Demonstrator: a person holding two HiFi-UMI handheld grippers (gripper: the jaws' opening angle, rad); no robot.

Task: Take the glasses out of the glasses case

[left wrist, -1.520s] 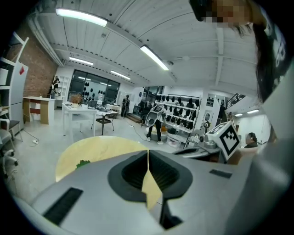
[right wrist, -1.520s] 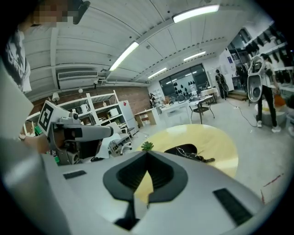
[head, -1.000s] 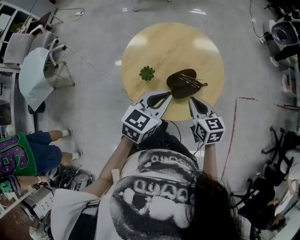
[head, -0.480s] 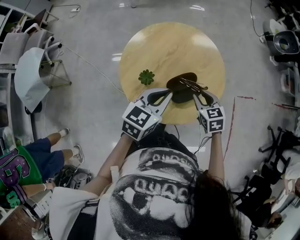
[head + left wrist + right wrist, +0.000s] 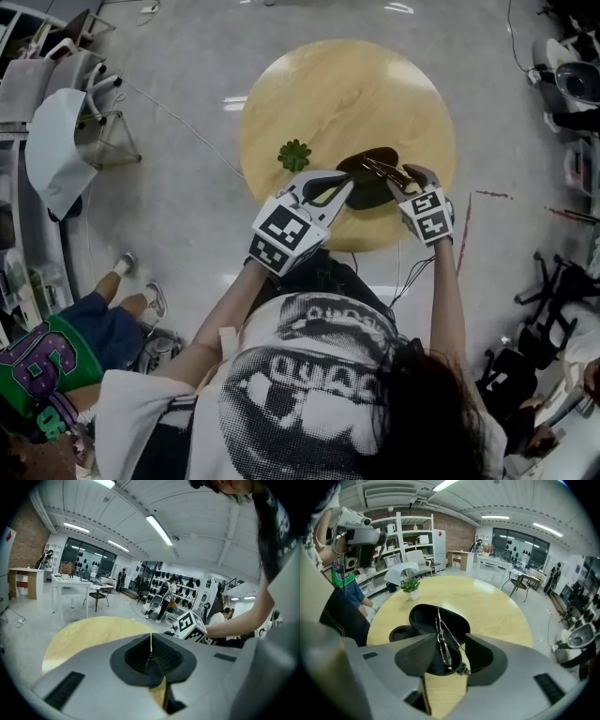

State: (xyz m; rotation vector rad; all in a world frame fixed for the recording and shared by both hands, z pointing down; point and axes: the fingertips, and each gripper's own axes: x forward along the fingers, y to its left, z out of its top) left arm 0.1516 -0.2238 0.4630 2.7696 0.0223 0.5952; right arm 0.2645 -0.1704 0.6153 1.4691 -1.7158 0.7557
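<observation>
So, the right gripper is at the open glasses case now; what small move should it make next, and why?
Probably it should close the right gripper on the glasses. Its jaws are opening, and the thin wire frame stands between them with neither pad pressing on it. The glasses lie in the open black glasses case, so a grip must come before any lift.
</observation>
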